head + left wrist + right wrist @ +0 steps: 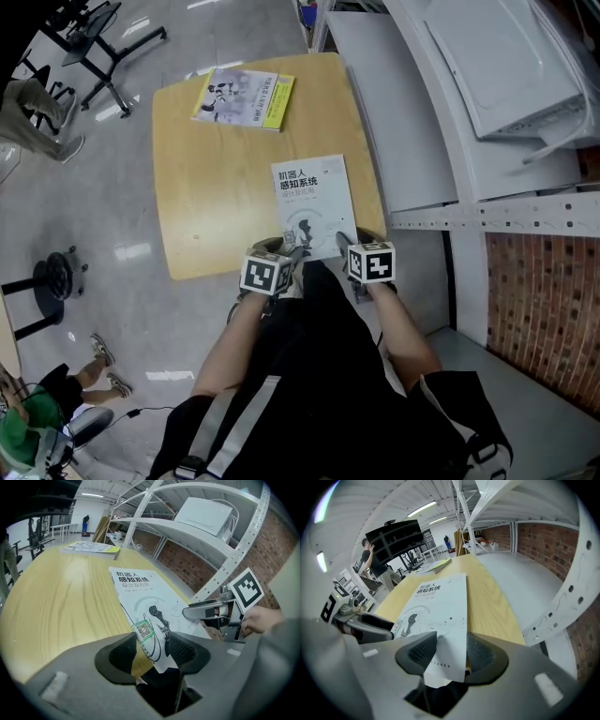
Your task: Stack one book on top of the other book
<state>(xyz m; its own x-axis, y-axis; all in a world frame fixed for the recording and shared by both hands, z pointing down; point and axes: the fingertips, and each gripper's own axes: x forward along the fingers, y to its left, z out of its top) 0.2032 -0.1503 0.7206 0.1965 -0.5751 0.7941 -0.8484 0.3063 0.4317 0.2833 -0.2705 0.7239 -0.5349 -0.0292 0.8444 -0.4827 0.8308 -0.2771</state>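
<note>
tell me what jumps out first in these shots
A white book lies at the near edge of the wooden table, its two near corners caught between the jaws of the left gripper and the right gripper. The yellow-edged book sits alone at the table's far left corner, well apart from the first.

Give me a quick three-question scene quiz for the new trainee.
1. True or false: the white book lies on the yellow book.
2. The left gripper and right gripper stand at which book? A white, B yellow, C neither.
3. Fill in: the table holds ___ books.
Key: 1 false; 2 A; 3 two.
</note>
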